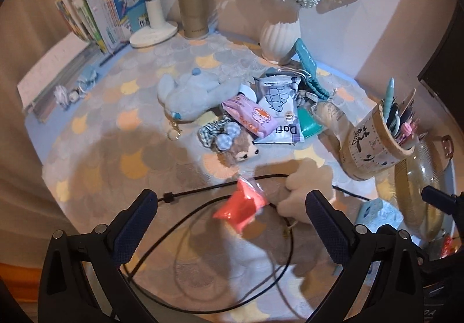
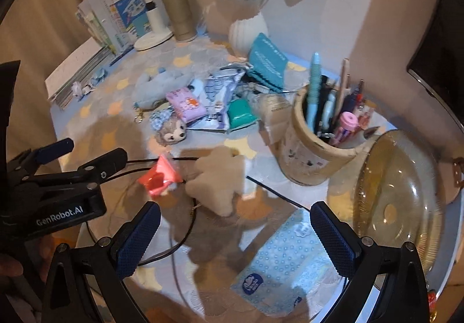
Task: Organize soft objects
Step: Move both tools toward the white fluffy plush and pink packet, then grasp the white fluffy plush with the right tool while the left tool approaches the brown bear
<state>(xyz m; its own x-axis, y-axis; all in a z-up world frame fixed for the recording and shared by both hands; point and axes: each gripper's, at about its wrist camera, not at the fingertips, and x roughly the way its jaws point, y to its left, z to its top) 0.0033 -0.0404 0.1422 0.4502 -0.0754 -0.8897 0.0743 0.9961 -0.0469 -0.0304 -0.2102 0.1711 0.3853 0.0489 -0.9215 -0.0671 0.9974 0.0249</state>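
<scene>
On the scallop-patterned tablecloth (image 1: 121,131), the left gripper (image 1: 232,212) is held with its jaws spread wide and empty above a black cable (image 1: 203,191). Just beyond it, a red pouch (image 1: 242,205) is seen touching a beige plush toy (image 2: 216,182). Farther right, the right gripper (image 2: 235,231) is likewise held released, above a blue tissue pack (image 2: 285,259), beside a glass bowl (image 2: 406,192).

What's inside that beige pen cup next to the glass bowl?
The pen cup holds upright pens and pencils: a light blue pen, a pink-capped one, several dark ones. Their lower ends and the cup's bottom are hidden by its wall.
</scene>
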